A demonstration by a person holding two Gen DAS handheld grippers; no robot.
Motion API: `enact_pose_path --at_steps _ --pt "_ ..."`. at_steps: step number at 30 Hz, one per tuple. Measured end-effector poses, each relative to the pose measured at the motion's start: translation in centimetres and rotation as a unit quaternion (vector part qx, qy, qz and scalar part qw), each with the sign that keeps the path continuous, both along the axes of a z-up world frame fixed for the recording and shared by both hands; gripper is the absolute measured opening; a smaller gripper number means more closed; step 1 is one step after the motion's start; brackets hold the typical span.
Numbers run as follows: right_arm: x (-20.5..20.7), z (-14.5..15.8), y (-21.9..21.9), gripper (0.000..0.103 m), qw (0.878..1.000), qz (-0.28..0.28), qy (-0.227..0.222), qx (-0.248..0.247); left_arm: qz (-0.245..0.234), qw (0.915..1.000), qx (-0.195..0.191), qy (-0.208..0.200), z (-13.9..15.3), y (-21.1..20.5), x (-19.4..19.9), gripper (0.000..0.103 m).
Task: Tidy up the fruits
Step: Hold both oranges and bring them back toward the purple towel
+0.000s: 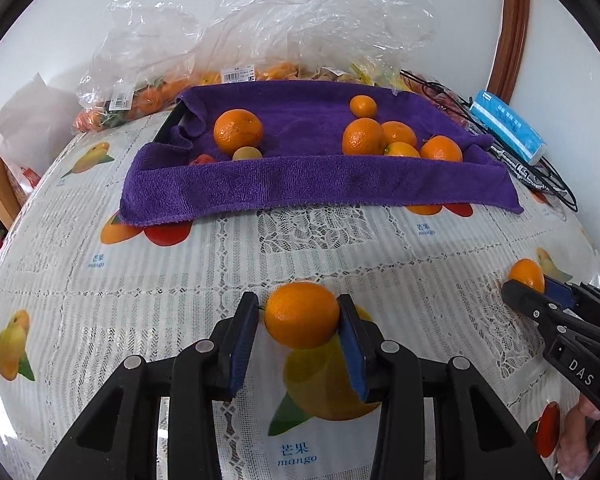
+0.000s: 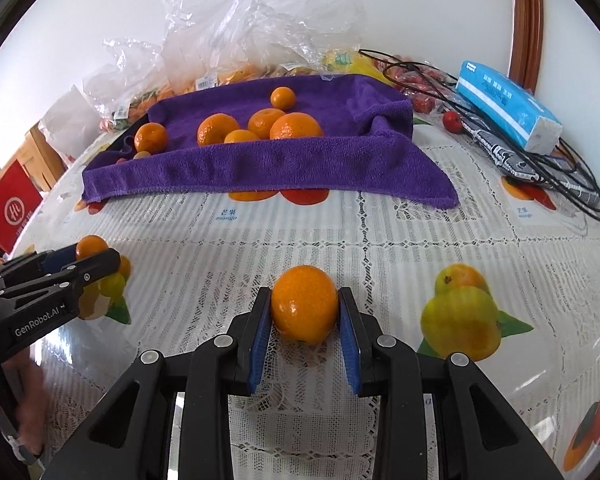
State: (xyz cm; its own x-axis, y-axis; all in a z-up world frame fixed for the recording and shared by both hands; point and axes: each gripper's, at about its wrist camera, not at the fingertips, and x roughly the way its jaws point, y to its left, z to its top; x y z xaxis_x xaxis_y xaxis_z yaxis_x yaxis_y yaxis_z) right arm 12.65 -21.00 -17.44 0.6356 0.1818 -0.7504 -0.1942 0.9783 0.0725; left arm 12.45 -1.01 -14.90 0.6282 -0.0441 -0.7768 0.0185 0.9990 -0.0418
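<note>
Each hand-held gripper is clenched on its own orange: the left hand-held gripper [image 1: 300, 322] pinches a round, dimpled orange [image 1: 302, 315] between blue ribbed pads, and the right hand-held gripper [image 2: 305, 312] grips a second orange [image 2: 304, 304] the same way, both fruits low over the surface [image 2: 380, 248]. That surface wears a glossy white lace-patterned cover printed with mangoes and other fruit. Farther back sits a dark tray [image 1: 168, 126] draped in a fluffy purple towel [image 1: 320, 184], whose front fold rises as a soft wall between the held oranges and the tray. On the towel lie more oranges: one big one [image 1: 238, 130] at the left with a small pale fruit [image 1: 247, 153] beside it, and a cluster [image 1: 396, 140] at the right. Behind the tray, crinkled clear plastic bags [image 1: 260, 32] with barcode labels hold more orange fruit. To the right, near the wall, a blue tissue pack [image 2: 508, 106] rests on tangled black cords [image 2: 560, 184]. At the far left a red bag [image 2: 10, 208] stands beside the surface.
</note>
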Motion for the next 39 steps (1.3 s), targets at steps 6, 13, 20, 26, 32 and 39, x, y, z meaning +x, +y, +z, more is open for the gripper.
enact_pose_path --at_steps 6,13,20,26,32,39 --pt "0.0 0.0 0.2 0.033 1.000 0.000 -0.001 -0.012 0.000 0.9996 -0.027 -0.003 0.0 0.6 -0.2 0.037" --pt "-0.1 0.1 0.7 0.033 1.000 0.000 -0.002 -0.023 0.003 0.9976 -0.069 -0.007 -0.1 1.5 -0.3 0.037" --pt "-0.1 0.1 0.7 0.033 1.000 0.000 -0.002 -0.023 0.003 0.9977 -0.068 -0.008 -0.1 1.5 -0.3 0.037" --pt "-0.1 0.1 0.7 0.032 1.000 -0.004 -0.005 -0.028 -0.003 0.9964 -0.084 -0.011 0.1 1.9 -0.6 0.037" --pt "-0.4 1.3 0.7 0.032 1.000 -0.009 -0.010 -0.002 -0.013 0.9967 -0.078 -0.020 1.7 2.2 -0.5 0.027" --pt "0.3 2.6 2.1 0.032 1.000 -0.005 -0.025 0.001 -0.027 0.9955 -0.090 -0.009 0.9 2.6 0.7 0.031"
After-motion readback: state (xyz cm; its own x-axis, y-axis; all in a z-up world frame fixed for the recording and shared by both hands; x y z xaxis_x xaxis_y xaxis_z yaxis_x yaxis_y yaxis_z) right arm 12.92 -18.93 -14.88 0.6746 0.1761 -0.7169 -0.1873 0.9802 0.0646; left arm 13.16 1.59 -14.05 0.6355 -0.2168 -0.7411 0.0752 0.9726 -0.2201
